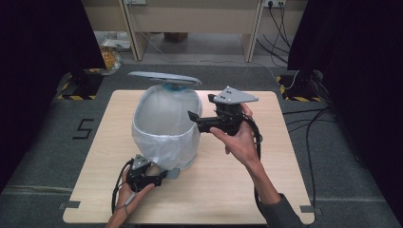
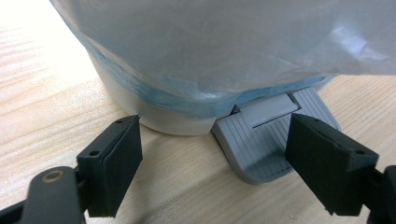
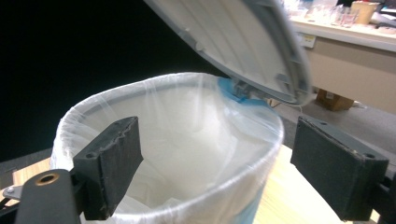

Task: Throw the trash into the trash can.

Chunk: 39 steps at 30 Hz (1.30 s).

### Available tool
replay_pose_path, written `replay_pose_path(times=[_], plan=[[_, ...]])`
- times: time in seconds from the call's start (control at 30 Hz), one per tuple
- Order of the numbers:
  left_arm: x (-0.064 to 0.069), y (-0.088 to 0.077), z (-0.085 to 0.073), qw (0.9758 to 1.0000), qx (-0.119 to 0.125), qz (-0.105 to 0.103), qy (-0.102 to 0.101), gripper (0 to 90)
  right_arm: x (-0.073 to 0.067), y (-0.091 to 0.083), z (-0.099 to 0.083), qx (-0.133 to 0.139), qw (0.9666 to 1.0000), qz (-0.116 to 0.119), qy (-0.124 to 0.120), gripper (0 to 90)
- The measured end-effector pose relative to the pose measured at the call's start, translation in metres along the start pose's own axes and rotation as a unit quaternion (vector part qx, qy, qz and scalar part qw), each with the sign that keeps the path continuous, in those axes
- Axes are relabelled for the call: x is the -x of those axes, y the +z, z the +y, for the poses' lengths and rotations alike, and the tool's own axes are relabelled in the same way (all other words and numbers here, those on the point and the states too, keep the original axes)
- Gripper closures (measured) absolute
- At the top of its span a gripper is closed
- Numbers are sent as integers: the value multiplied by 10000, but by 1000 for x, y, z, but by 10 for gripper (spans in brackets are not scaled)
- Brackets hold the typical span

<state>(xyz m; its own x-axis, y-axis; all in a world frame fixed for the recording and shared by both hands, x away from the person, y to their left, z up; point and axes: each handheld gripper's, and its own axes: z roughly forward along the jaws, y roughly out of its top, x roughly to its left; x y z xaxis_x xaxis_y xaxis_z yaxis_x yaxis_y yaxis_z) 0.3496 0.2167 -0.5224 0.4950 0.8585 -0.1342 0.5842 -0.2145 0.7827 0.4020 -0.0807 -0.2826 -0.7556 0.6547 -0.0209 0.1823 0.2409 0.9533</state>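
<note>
A white pedal bin (image 1: 164,128) with a thin plastic liner (image 3: 187,154) stands left of the table's middle. Its grey lid (image 1: 164,77) (image 3: 243,42) is tipped up at the back. The ribbed grey pedal (image 1: 172,173) (image 2: 261,140) sticks out at the bin's near base (image 2: 168,119). My left gripper (image 1: 161,176) (image 2: 215,125) sits low on the table in front of the pedal, open, with its right jaw over the pedal's edge. My right gripper (image 1: 192,118) (image 3: 218,127) hovers at the bin's right rim, open and empty, looking into the liner.
The wooden table (image 1: 266,190) has bare room to the right and in front of the bin. Black curtains flank both sides. Cables (image 1: 309,133) run over the grey floor at the right, and a beige desk (image 1: 190,19) stands behind.
</note>
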Motion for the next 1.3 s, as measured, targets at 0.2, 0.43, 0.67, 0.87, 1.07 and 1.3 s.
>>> replay_pose_path(times=[0.2, 0.43, 0.67, 0.87, 1.07, 1.3], plan=[[0, 0, 0, 10000, -4, 6, 7, 181, 12, -17, -14, 41, 9999, -124, 80, 158], [-1, 0, 0, 10000, -31, 9, 43, 181, 32, -39, -42, 95, 9986, -421, 293, 158], [-1, 0, 0, 10000, -35, 8, 41, 181, 51, -55, -72, 12, 9963, -638, 580, 159], [-1, 0, 0, 10000, -37, 11, 46, 181, 59, -64, -91, -4, 9944, -792, 702, 163], [-1, 0, 0, 10000, -43, 17, 57, 181, 63, -69, -110, -80, 9927, -924, 765, 163], [-1, 0, 0, 10000, -43, 19, 55, 181, 64, -74, -129, -177, 9913, -1035, 795, 163]])
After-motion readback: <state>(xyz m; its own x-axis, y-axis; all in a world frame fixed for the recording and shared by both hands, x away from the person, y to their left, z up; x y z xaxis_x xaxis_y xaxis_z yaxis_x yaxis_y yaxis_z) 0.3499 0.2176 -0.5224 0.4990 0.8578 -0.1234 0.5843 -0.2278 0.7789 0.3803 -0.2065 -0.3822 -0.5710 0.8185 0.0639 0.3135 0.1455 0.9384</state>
